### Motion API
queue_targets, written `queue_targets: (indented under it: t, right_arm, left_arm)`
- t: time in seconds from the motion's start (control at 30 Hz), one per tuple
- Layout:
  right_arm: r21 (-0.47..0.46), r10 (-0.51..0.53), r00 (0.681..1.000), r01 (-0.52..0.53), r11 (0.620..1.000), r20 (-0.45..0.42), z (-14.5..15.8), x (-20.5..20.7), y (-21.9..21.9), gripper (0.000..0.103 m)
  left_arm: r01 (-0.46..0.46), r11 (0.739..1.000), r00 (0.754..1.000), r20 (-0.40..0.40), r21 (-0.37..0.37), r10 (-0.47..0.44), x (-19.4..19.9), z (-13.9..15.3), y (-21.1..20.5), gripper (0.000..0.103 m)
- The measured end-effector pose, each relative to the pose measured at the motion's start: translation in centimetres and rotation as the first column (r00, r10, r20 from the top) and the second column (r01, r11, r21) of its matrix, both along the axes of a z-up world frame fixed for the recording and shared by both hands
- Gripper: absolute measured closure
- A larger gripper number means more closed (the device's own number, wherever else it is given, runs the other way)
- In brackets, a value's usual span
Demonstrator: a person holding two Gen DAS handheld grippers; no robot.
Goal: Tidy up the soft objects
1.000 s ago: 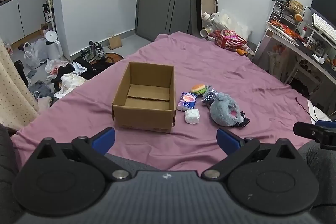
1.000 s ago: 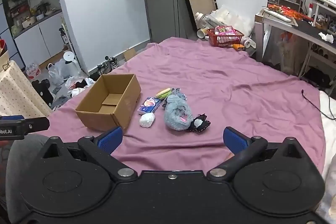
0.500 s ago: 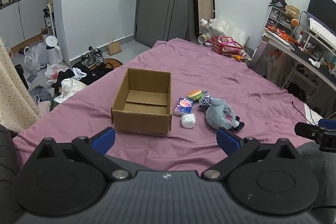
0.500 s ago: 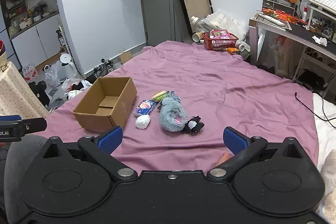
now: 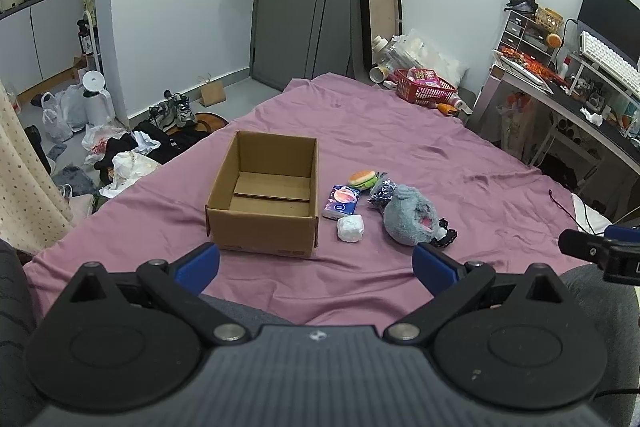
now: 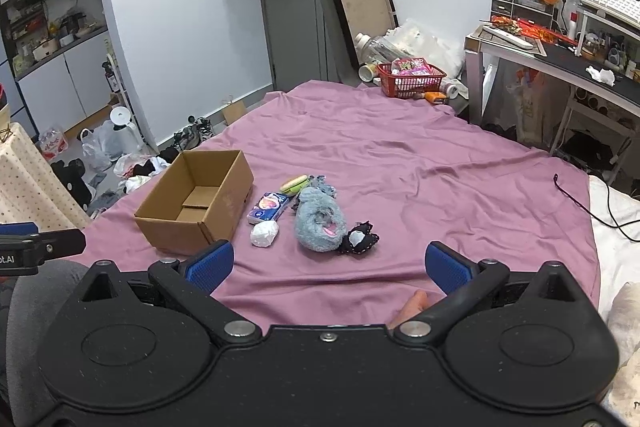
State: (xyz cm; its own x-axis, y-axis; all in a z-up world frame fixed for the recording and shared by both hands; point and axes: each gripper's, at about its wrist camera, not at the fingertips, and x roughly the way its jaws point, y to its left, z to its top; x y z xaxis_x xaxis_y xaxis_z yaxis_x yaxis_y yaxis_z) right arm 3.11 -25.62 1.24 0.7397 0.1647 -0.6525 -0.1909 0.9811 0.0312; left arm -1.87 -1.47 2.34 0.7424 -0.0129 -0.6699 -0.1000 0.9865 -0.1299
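Bedroom, purple sheet point(image 5: 400, 131) spread over a bed. Far left: floor clutter of plastic bags point(image 5: 60, 115), dark clothes point(image 5: 160, 143) and shoes point(image 5: 174, 109), off the sheet. On the sheet, left of centre: open cardboard box point(image 5: 262, 199), upright, nothing inside but its bottom flaps. Just right of the box: blue tissue pack point(image 5: 341, 201), lying flat beside the box wall; white wad point(image 5: 350, 228) nearer the camera, close to the pack and the box corner. Beyond the pack: burger toy point(image 5: 362, 178). Right of it: dark crinkled item point(image 5: 380, 191), touching the grey plush point(image 5: 410, 215); black lacy piece point(image 6: 357, 238) against the plush's right side. Far end of the sheet: red basket point(image 5: 425, 87) with packets, bottles and bags beside it. Right wall: desk point(image 6: 560, 67) with keyboard, drawers and clutter; black cable point(image 6: 580, 203) trailing over the sheet's right edge. Left gripper point(image 5: 316, 263): jaws spread wide, holding nothing, low in front of the box and well short of the soft items. Right gripper point(image 6: 328, 265): jaws spread wide, holding nothing, in front of the plush and apart from it. Bare sheet lies between both grippers and the cluster.
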Motion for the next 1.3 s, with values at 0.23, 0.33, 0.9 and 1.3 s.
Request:
queue_targets:
  t: [0.23, 0.33, 0.9, 1.3]
  right_arm:
    - [0.0, -0.001, 1.0, 0.001, 1.0, -0.001, -0.14, 0.07, -0.13, 0.0]
    - [-0.002, 0.004, 1.0, -0.004, 1.0, -0.002, -0.21, 0.14, -0.11, 0.0]
    - [-0.007, 0.014, 1.0, -0.014, 1.0, -0.004, -0.59, 0.1, -0.06, 0.0]
    - [-0.005, 0.014, 1.0, -0.014, 1.0, -0.003, -0.47, 0.09, 0.29, 0.0]
  left_arm:
    - [0.01, 1.0, 1.0, 0.006, 0.021, -0.01, -0.21, -0.05, -0.65, 0.001]
    - [0.008, 1.0, 1.0, 0.004, 0.016, -0.008, -0.22, -0.13, -0.74, 0.001]
    - [-0.005, 1.0, 1.0, 0.001, 0.022, 0.005, 0.14, -0.11, -0.5, 0.001]
    - [0.0, 1.0, 1.0, -0.003, 0.013, 0.0, -0.02, -0.25, -0.51, 0.001]
